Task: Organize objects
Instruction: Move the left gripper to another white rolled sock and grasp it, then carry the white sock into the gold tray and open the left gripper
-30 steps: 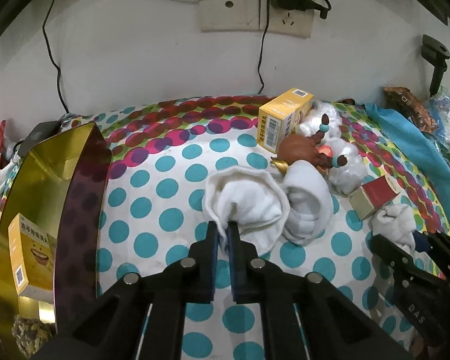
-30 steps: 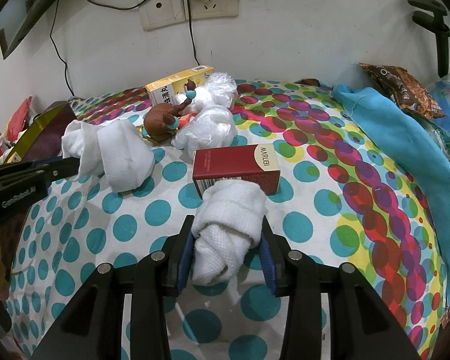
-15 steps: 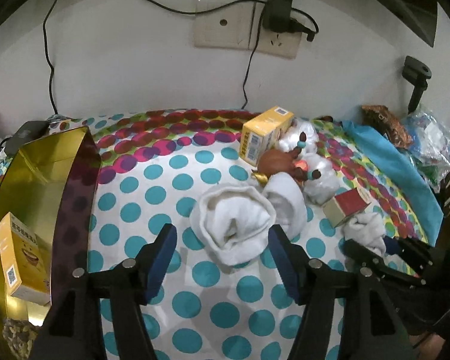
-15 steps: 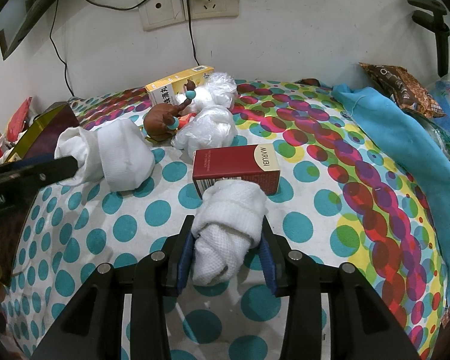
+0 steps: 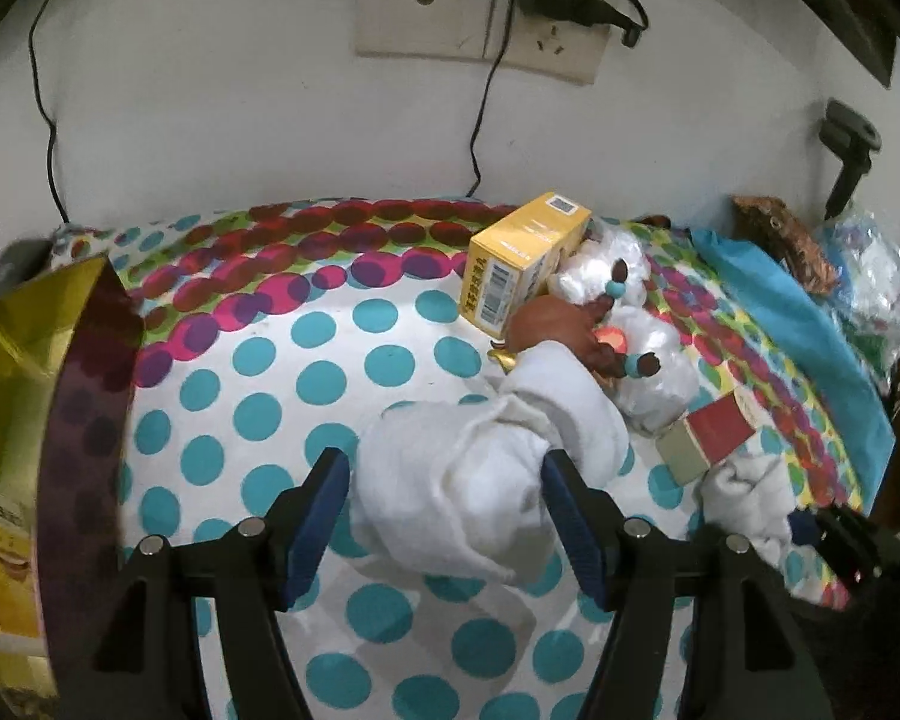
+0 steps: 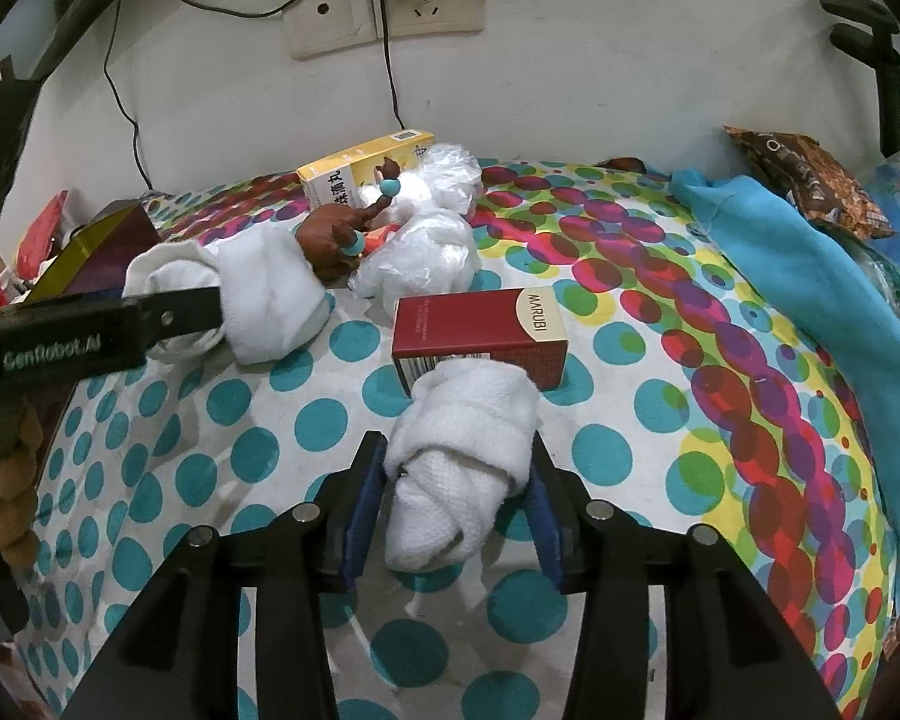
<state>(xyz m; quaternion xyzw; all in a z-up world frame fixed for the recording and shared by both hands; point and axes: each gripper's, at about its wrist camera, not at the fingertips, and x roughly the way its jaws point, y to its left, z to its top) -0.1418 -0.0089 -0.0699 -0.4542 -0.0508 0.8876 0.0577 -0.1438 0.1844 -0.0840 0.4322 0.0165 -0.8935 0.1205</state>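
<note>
My left gripper (image 5: 447, 501) is open, its jaws on either side of a rolled white towel (image 5: 474, 480) that lies on the dotted cloth; the same towel shows in the right wrist view (image 6: 258, 300). My right gripper (image 6: 456, 498) is shut on a smaller rolled white cloth (image 6: 459, 474), which rests just in front of a dark red MARUBI box (image 6: 480, 330). That red box also shows in the left wrist view (image 5: 711, 438), with the small cloth (image 5: 747, 498) beside it.
A yellow box (image 5: 525, 264), a brown toy (image 5: 555, 330) and crumpled plastic bags (image 5: 654, 360) lie behind the towel. A gold-lined box (image 5: 24, 360) stands at the left with a yellow packet inside. A blue cloth (image 6: 810, 276) and snack bags lie at the right. Wall sockets and cables are behind.
My left gripper opened from shut, then moved forward so its jaws now flank the large white towel. The right gripper stayed still, holding the small cloth.
</note>
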